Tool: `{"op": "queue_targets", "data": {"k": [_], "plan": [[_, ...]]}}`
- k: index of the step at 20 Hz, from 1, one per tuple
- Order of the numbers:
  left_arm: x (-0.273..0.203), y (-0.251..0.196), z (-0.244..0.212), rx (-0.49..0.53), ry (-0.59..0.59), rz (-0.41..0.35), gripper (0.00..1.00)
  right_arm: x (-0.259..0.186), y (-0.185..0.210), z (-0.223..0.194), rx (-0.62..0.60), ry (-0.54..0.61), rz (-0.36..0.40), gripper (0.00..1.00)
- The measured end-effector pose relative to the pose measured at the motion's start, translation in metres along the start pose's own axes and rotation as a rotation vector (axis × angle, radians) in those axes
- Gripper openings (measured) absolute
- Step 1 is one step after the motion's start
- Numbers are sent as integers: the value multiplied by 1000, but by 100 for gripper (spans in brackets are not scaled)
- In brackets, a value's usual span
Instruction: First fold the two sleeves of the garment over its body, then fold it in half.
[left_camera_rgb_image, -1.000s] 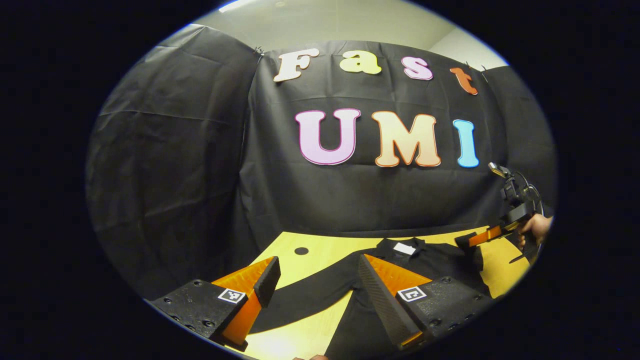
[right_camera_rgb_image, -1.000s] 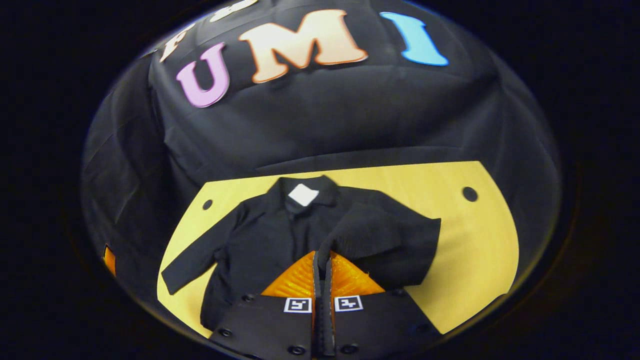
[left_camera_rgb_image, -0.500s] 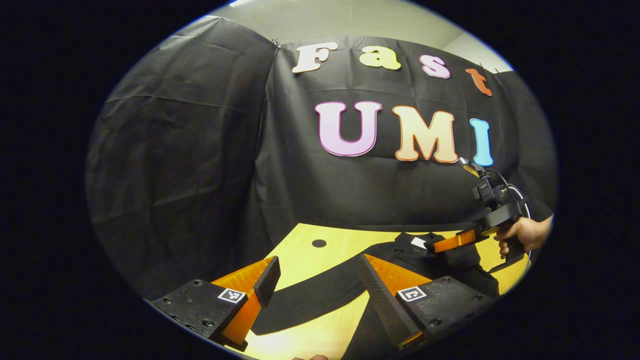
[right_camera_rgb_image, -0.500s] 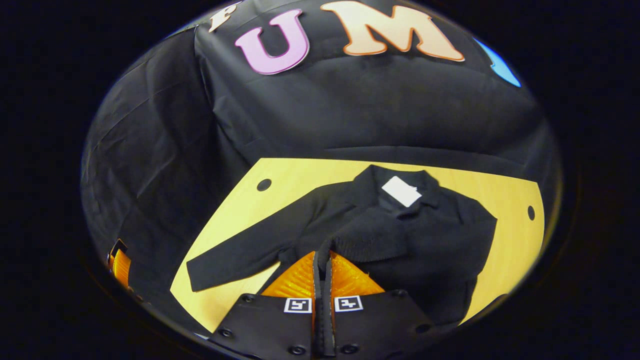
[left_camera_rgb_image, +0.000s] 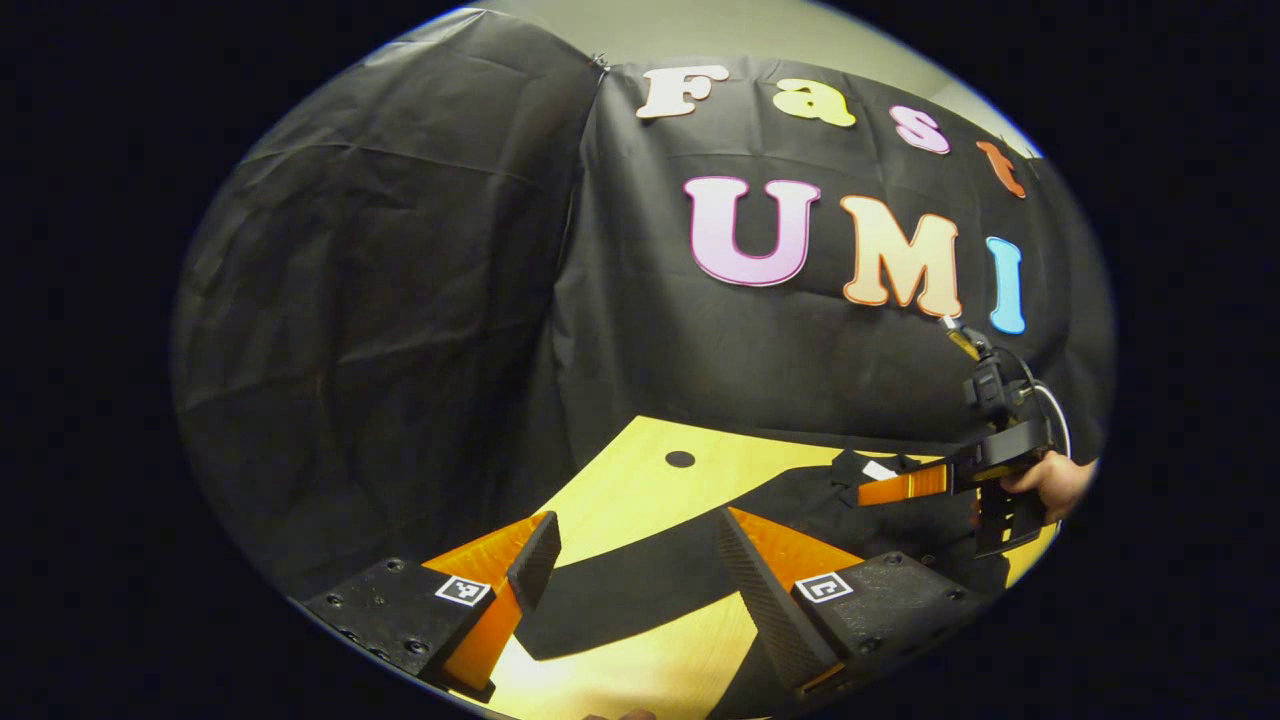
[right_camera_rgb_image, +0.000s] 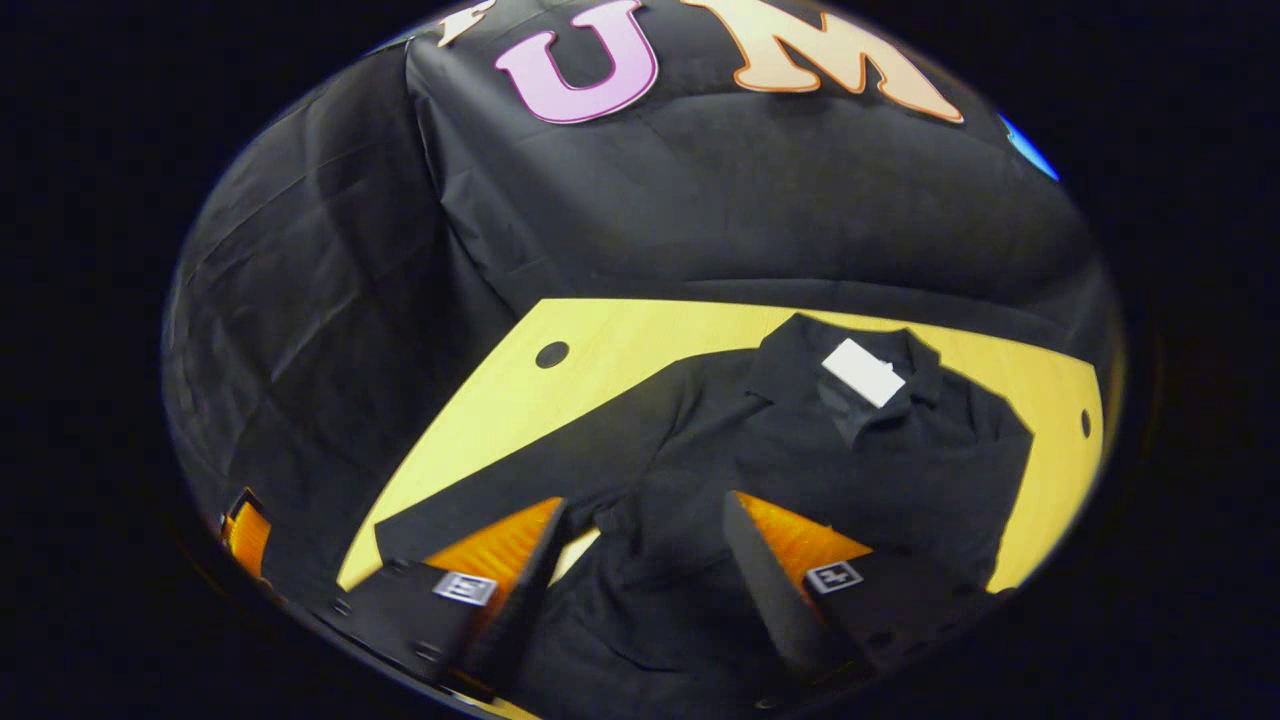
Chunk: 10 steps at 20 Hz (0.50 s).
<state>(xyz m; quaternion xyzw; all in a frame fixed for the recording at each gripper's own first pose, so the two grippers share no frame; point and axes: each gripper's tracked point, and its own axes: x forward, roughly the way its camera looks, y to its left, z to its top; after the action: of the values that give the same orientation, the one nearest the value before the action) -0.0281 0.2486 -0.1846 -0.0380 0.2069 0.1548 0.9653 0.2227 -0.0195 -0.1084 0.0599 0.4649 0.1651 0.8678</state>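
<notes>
A black garment (right_camera_rgb_image: 880, 470) with a white collar label (right_camera_rgb_image: 862, 372) lies flat on the yellow table (right_camera_rgb_image: 620, 340). One sleeve (right_camera_rgb_image: 700, 470) is folded across its body, its cuff end lying under my right gripper (right_camera_rgb_image: 645, 520), which is open and holds nothing. The other sleeve (right_camera_rgb_image: 540, 470) stretches out straight to the left. In the left gripper view that outstretched sleeve (left_camera_rgb_image: 640, 590) runs below my left gripper (left_camera_rgb_image: 635, 540), which hovers open above it. The right gripper (left_camera_rgb_image: 865, 492), held by a hand (left_camera_rgb_image: 1050, 480), shows farther off over the garment's body.
The table (left_camera_rgb_image: 640, 490) has a small round hole (left_camera_rgb_image: 680, 459) near its back left corner and another hole (right_camera_rgb_image: 1085, 423) at the right. Black cloth walls stand close behind and to the left. My left gripper's edge (right_camera_rgb_image: 245, 530) shows at the far left.
My right gripper carried the sleeve across the body, then opened and let it go. The left gripper swung left over the outstretched sleeve, still open.
</notes>
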Motion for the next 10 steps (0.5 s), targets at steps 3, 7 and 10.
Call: {"op": "queue_targets", "data": {"k": [3, 7, 10], "plan": [[10, 19, -21, -15, 44, 52, 94, -29, -15, 4, -1, -84, -60, 98], [21, 50, -54, -42, 115, 133, 96, -67, -24, 8, 6, -175, -94, 98], [29, 76, -91, -53, 209, 205, 94, -99, -27, 4, -13, -224, -115, 98]]}}
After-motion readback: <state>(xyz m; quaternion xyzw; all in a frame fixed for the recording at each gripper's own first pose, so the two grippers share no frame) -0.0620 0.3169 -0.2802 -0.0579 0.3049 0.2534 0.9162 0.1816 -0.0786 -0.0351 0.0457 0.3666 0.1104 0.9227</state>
